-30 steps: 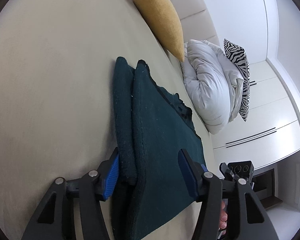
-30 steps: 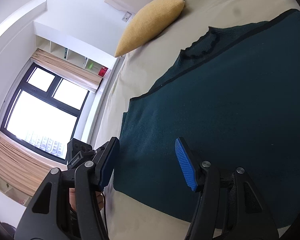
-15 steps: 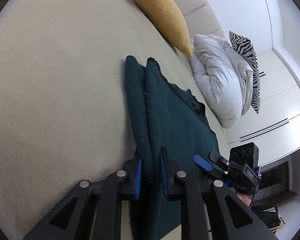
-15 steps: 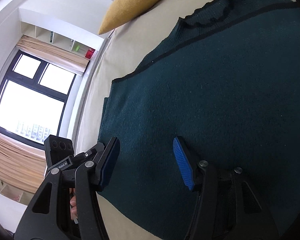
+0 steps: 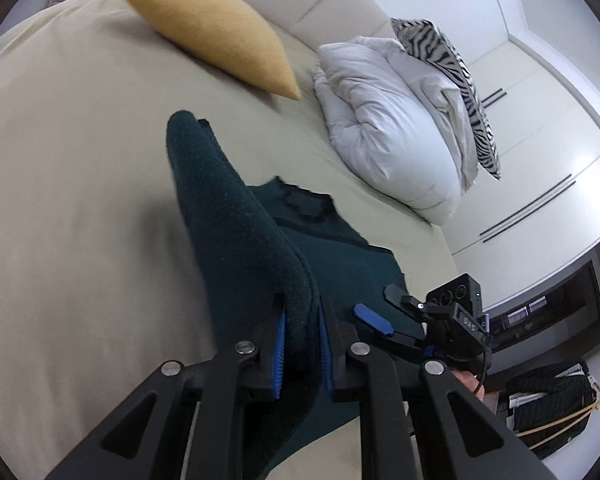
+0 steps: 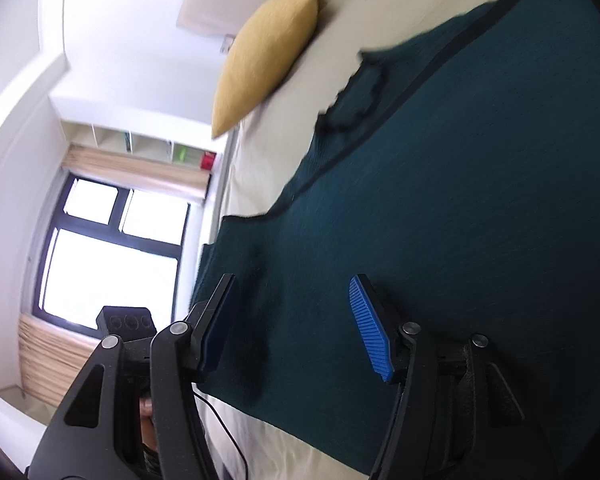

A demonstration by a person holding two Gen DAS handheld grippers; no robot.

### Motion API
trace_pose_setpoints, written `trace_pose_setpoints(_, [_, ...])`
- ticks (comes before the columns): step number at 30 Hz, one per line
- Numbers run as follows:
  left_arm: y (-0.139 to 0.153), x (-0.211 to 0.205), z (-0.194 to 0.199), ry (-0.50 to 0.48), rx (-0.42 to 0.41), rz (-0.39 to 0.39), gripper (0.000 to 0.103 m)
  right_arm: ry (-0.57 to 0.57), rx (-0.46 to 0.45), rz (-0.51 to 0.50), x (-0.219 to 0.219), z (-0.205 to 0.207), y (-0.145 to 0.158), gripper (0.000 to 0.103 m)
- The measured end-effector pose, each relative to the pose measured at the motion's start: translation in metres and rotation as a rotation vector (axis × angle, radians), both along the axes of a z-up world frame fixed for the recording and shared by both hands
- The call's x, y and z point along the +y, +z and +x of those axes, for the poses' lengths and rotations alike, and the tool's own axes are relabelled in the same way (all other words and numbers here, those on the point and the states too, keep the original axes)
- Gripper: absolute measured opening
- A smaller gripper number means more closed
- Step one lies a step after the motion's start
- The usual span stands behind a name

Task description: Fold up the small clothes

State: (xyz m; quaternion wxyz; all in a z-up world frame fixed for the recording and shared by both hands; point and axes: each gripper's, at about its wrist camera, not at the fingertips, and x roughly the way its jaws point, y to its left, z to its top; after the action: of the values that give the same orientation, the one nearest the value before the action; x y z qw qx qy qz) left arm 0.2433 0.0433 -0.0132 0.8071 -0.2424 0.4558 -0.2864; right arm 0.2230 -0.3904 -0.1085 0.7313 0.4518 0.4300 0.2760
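Observation:
A dark teal knit garment [image 5: 236, 220] lies on the beige bed [image 5: 68, 168]. My left gripper [image 5: 301, 322] is shut on its near left edge and holds that edge lifted in a ridge above the sheet. The garment's dark-trimmed neckline [image 5: 304, 208] lies flat beyond. In the right wrist view the garment [image 6: 440, 184] spreads flat and my right gripper [image 6: 296, 328] is open just above its near edge, holding nothing. The right gripper also shows in the left wrist view [image 5: 384, 316], low over the cloth.
A yellow pillow [image 5: 216, 36] and a rolled white duvet [image 5: 392, 120] with a zebra cushion [image 5: 456, 80] lie at the head of the bed. White wardrobes [image 5: 540, 184] stand right. A window [image 6: 108, 248] is left. The bed's front edge is near.
My left gripper closed on the garment's left edge and lifted it off the sheet, swinging right. My right gripper stayed open and shifted slightly over the cloth's near edge.

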Motion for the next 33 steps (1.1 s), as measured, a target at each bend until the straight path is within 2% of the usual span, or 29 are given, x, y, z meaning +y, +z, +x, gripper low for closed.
trace_pose_setpoints(2, [0.009, -0.049, 0.004, -0.064, -0.035, 0.017, 0.016, -0.028, 0.000, 0.025, -0.024, -0.001, -0.002, 0.057])
trace_pose_setpoints(4, [0.002, -0.099, 0.008, -0.128, -0.043, 0.034, 0.014, -0.061, 0.008, 0.039, -0.049, -0.002, -0.006, 0.057])
trace_pose_setpoints(7, [-0.035, -0.147, 0.019, -0.162, 0.007, 0.027, 0.014, -0.105, 0.023, 0.093, -0.078, -0.007, -0.019, 0.055])
trace_pose_setpoints(9, [-0.059, -0.156, 0.023, -0.153, 0.064, 0.025, 0.011, -0.107, 0.023, 0.120, -0.090, -0.008, -0.025, 0.053])
trace_pose_setpoints(11, [-0.064, -0.152, 0.015, -0.159, 0.069, 0.001, 0.013, -0.097, 0.015, 0.132, -0.093, -0.008, -0.028, 0.053])
trace_pose_setpoints(13, [-0.051, -0.143, 0.005, -0.175, 0.048, -0.013, 0.026, -0.088, 0.012, 0.120, -0.092, -0.005, -0.028, 0.053])
trace_pose_setpoints(14, [-0.040, -0.134, -0.002, -0.179, 0.015, -0.035, 0.038, -0.087, 0.014, 0.109, -0.089, -0.003, -0.029, 0.053])
trace_pose_setpoints(15, [-0.030, -0.124, -0.008, -0.175, -0.027, -0.044, 0.041, -0.089, 0.017, 0.098, -0.089, -0.001, -0.028, 0.053])
trace_pose_setpoints(17, [-0.020, -0.110, -0.017, -0.157, -0.067, -0.038, 0.041, -0.087, 0.023, 0.066, -0.083, 0.002, -0.025, 0.054])
trace_pose_setpoints(19, [-0.022, -0.091, -0.023, -0.126, -0.074, -0.027, 0.041, -0.073, 0.035, 0.012, -0.074, 0.007, -0.021, 0.054])
trace_pose_setpoints(21, [-0.032, -0.077, -0.027, -0.095, -0.055, -0.014, 0.041, -0.056, 0.052, -0.047, -0.064, 0.012, -0.016, 0.054])
trace_pose_setpoints(23, [-0.047, -0.061, -0.031, -0.072, -0.010, -0.051, 0.041, -0.042, 0.072, -0.082, -0.055, 0.012, -0.011, 0.054])
trace_pose_setpoints(25, [-0.053, -0.053, -0.036, -0.064, -0.002, -0.068, 0.041, -0.030, 0.088, -0.112, -0.046, 0.014, -0.011, 0.055])
trace_pose_setpoints(32, [-0.059, -0.041, -0.044, -0.056, -0.009, -0.080, 0.041, 0.082, 0.088, -0.283, 0.009, 0.024, 0.008, 0.038])
trace_pose_setpoints(33, [-0.060, -0.040, -0.044, -0.054, -0.005, -0.084, 0.041, 0.086, 0.097, -0.308, 0.013, 0.027, 0.007, 0.033])
